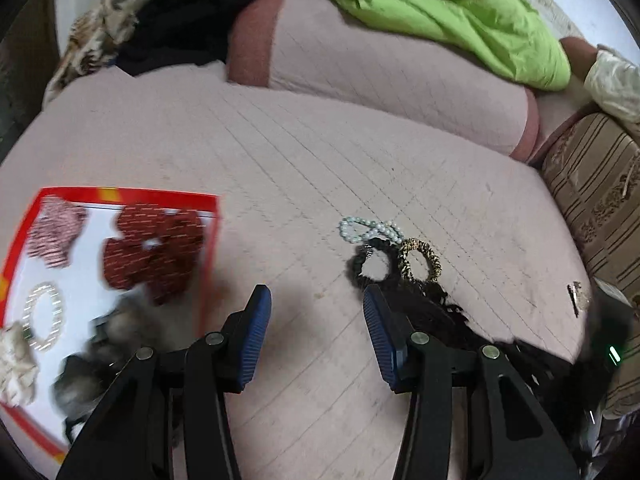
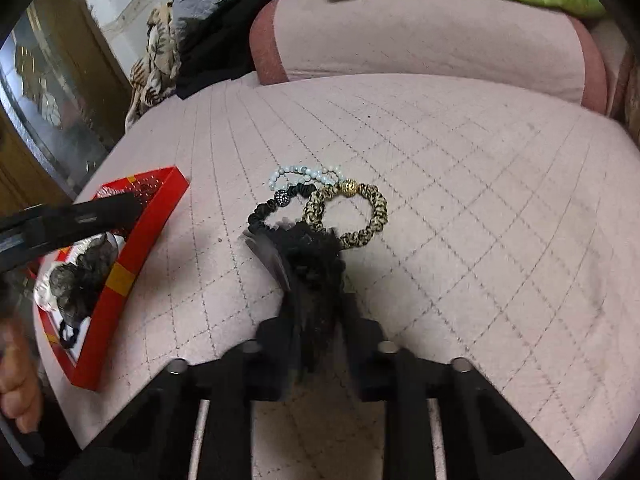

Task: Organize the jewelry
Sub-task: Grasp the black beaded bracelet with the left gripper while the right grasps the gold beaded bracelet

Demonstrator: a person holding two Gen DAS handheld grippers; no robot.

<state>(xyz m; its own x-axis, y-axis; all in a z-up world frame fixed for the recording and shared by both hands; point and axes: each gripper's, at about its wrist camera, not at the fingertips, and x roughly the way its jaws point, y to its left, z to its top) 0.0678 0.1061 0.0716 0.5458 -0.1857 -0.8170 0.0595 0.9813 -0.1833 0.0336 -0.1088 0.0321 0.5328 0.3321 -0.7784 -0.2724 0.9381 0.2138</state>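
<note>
Your left gripper (image 1: 316, 308) hovers with jaws spread wide and empty, while your right gripper (image 2: 316, 280) is clamped tight on something black

Red box (image 1: 120, 194): I see only part of it in the left view. The left edge of the picture cuts it off, and it is all smeared.
Gray fluffy thing (image 1: 116, 320): too blurry for me to tell what it is.
Right gripper (image 2: 312, 280): I cannot see its fingertips. The black frilly scrunchie (image 2: 312, 256) covers them.
Black frilly scrunchie: its lower part is tucked down between the fingers, out of my sight.
Small shiny thing (image 1: 576, 298): too small for me to name.
Black band (image 2: 268, 214): the frilly scrunchie hides its near side.
Left gripper (image 1: 316, 316): in the right view I see only a dark blurry bar.
</note>
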